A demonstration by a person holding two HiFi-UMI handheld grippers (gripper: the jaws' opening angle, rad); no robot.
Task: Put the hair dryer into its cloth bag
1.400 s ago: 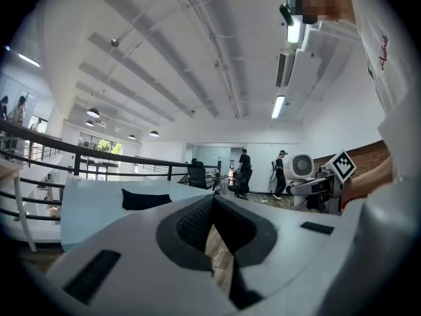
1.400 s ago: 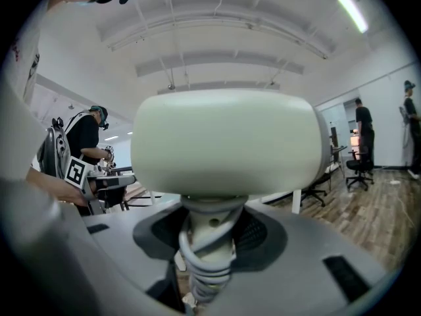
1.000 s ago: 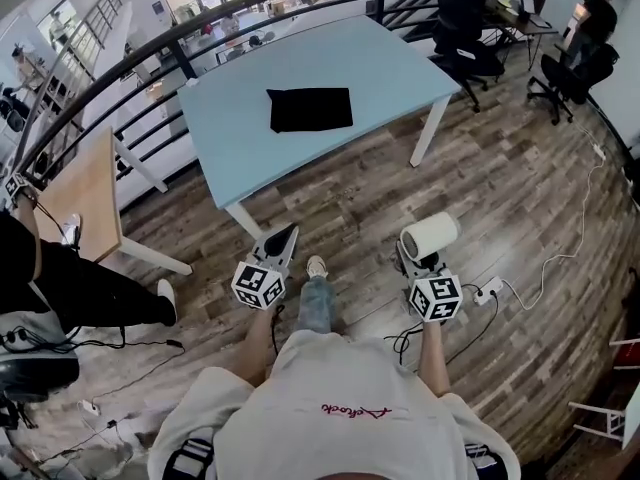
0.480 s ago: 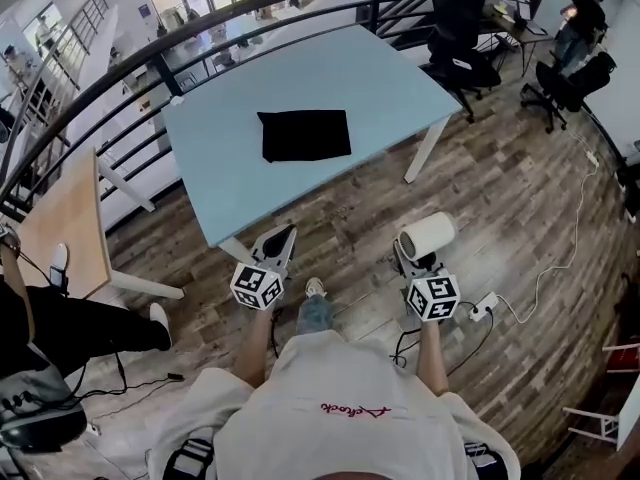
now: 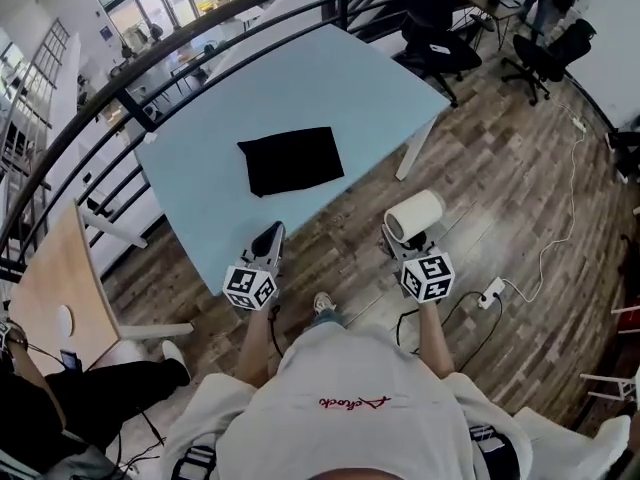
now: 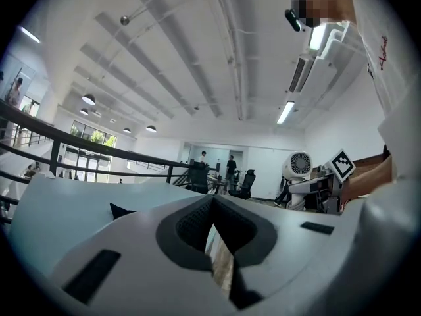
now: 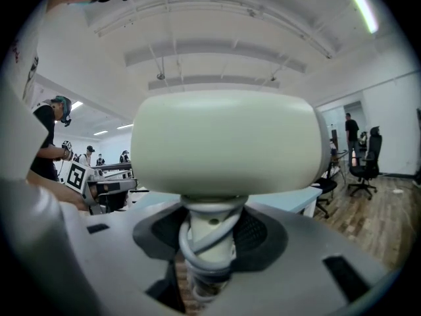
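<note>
Left hand-held gripper: clenched, empty, at the worktop's near edge.
Cloth bag: black, flat on the worktop (well apart from the hair dryer).
Right hand-held gripper: grasping the white hair dryer by its handle.

Lt-blue table w/ black cloth bag lying flat near its front edge.

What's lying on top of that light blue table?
A black cloth bag lies flat on the light blue table, toward the edge nearer the person. Whatever might be inside or beneath the bag is covered by its cloth.
</note>
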